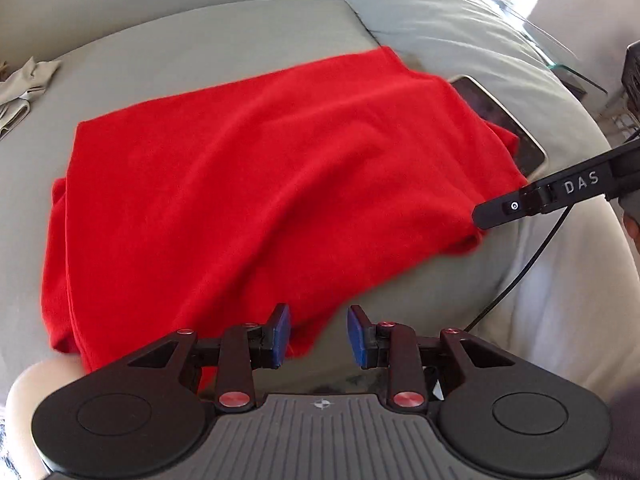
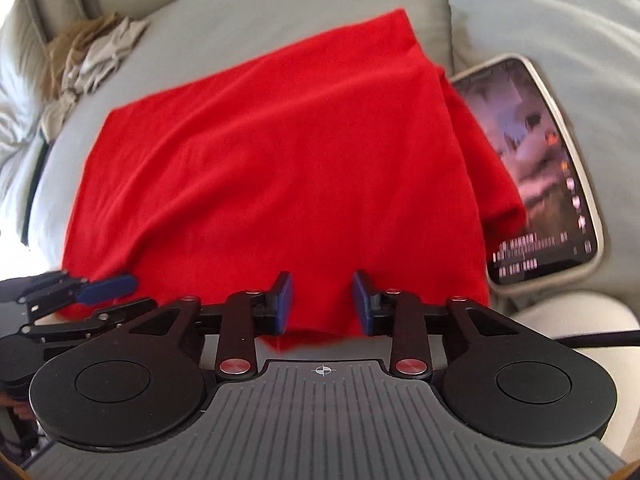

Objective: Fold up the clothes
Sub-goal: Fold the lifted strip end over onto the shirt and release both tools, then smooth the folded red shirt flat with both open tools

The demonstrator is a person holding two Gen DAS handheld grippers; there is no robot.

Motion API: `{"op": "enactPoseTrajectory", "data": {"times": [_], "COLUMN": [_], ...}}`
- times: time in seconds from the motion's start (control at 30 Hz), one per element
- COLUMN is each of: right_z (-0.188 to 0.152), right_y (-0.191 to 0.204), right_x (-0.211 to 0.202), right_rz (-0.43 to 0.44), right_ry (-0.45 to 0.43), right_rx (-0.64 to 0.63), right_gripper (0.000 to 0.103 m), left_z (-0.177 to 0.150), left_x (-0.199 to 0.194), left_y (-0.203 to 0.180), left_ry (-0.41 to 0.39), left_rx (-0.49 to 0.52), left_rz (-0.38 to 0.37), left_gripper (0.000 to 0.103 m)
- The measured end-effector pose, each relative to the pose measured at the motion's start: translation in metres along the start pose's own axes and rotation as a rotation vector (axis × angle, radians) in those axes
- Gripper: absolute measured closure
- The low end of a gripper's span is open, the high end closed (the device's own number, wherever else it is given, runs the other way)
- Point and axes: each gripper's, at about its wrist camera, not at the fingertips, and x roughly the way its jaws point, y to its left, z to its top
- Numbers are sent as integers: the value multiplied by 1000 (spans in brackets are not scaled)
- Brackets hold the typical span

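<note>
A red garment [image 1: 256, 184] lies folded in a rough rectangle on a pale grey sofa seat [image 1: 208, 36]. My left gripper [image 1: 319, 336] is open at the garment's near edge, nothing between its blue pads [image 1: 282, 334]. In the left wrist view the right gripper's finger [image 1: 508, 208] touches the garment's right corner. In the right wrist view the red garment [image 2: 280, 184] fills the middle, and my right gripper [image 2: 322, 304] stands open over its near hem with the cloth just beyond the pads. The left gripper [image 2: 104, 286] shows at the left edge.
A phone [image 2: 540, 176] with a lit screen lies on the cushion at the garment's right side, also in the left wrist view as a dark phone [image 1: 504, 120]. Crumpled beige clothes [image 2: 92, 60] sit at the far left. A back cushion [image 1: 440, 12] rises behind.
</note>
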Motion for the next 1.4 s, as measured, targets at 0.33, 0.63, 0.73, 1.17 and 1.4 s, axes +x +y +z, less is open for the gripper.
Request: {"op": "enactPoseTrajectory", "data": {"times": [0.33,0.63,0.73,1.17,1.4], "right_z": [-36,-11,-15,22,60], "right_y": [-3,13,11,22,36], "right_x": [-40,10,9,-65,-98], "right_rz": [113,66,63,215,256], "right_ry": [-234,-154,-129,-276,-345], "right_rx": [-7,-50,-45,75,61], "right_gripper": [90,86,87,48,48], "left_z": [-5,-14,-5,85,108], "left_x": [-34,-43,-54,-12,25], "left_y": [28,58,87,205,221], "left_ry": [-222,-241,-283,-294,-225], "left_rx": [-242,-407,-480,-755,-742], "left_rz": [16,41,32,-30,1], "left_gripper": [75,75,75,75,88]}}
